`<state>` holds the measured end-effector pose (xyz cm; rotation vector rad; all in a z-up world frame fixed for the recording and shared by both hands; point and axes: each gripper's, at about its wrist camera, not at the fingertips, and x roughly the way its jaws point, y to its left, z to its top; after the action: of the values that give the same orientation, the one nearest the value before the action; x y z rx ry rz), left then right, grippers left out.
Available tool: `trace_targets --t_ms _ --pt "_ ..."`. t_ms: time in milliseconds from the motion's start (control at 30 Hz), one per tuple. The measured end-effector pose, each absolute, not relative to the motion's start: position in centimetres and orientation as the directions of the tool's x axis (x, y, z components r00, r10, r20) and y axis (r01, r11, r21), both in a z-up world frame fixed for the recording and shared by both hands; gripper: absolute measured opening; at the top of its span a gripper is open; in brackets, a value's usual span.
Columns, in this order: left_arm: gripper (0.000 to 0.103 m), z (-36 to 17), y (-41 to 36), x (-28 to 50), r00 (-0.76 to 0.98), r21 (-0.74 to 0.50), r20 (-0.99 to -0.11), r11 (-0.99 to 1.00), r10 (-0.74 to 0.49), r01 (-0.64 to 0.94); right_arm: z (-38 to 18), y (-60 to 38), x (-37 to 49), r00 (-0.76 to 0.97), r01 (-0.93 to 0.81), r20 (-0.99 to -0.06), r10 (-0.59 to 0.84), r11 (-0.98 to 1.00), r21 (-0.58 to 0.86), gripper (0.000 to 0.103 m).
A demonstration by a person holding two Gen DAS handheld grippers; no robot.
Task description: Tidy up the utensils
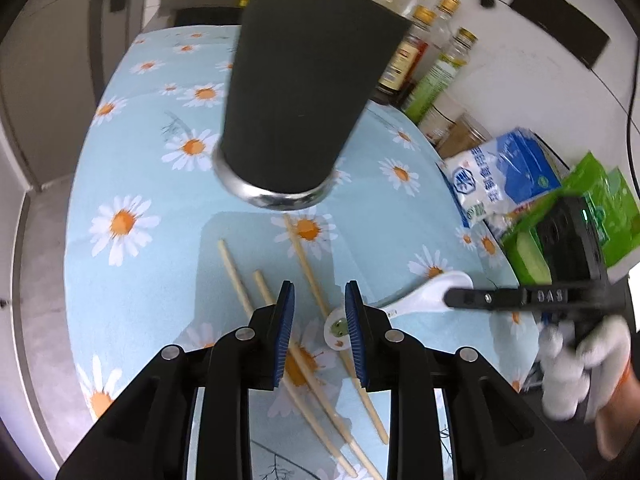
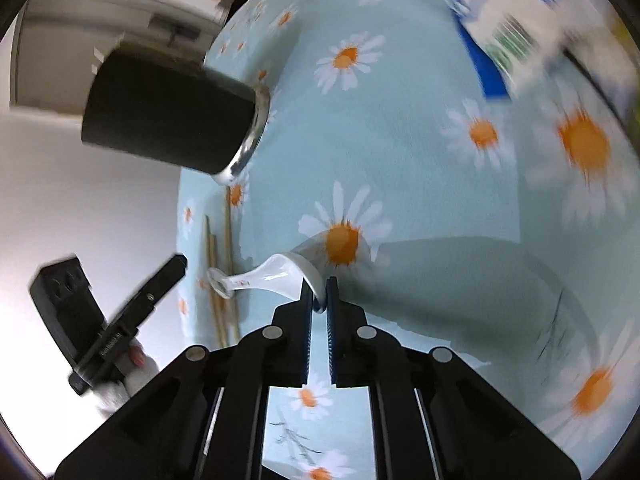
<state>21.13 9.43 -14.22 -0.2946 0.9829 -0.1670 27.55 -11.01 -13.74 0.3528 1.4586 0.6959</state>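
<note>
A white ceramic spoon (image 1: 432,286) lies on the daisy tablecloth (image 1: 132,152), its handle end resting on wooden chopsticks (image 1: 308,264). My right gripper (image 2: 319,294) is shut on the rim of the spoon's (image 2: 272,276) bowl; from the left wrist it shows as a black bar (image 1: 460,298) over that bowl. My left gripper (image 1: 320,312) hovers open above the chopsticks, with nothing pressed between its blue pads (image 1: 285,320). A tall black cup (image 1: 292,100) with a silver base stands upright beyond the chopsticks. Its opening is hidden.
Sauce and oil bottles (image 1: 424,52) line the back right. A white-and-blue bag (image 1: 492,176) and a green package (image 1: 600,208) sit at the table's right edge. A gloved hand (image 1: 580,352) holds the right gripper. The table drops off at the left.
</note>
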Motion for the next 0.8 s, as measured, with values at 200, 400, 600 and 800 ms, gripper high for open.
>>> trace_targets --t_ms 200,400,600,800 --pt "0.025 -13.5 6.4 22.5 0.525 -0.207 -0.808 0.963 -0.267 0.171 -12.7 -9.3 31.1 -0.115 -0.360 -0.847 0.518 0.773 0.522 0.009" --pt "0.026 -14.4 5.3 24.7 0.433 -0.224 -0.841 0.937 -0.325 0.267 -11.6 -7.5 33.0 -0.122 -0.447 -0.867 0.483 0.753 0.482 0.008" --pt "0.026 -15.5 4.7 26.6 0.341 -0.272 -0.856 0.899 -0.390 0.344 -10.4 -5.5 33.5 -0.128 -0.545 -0.876 0.465 0.705 0.454 0.007" --pt "0.026 -16.6 5.3 27.7 0.246 -0.394 -0.833 0.844 -0.495 0.363 -9.1 -4.3 34.2 -0.109 -0.585 -0.872 0.477 0.678 0.445 0.006"
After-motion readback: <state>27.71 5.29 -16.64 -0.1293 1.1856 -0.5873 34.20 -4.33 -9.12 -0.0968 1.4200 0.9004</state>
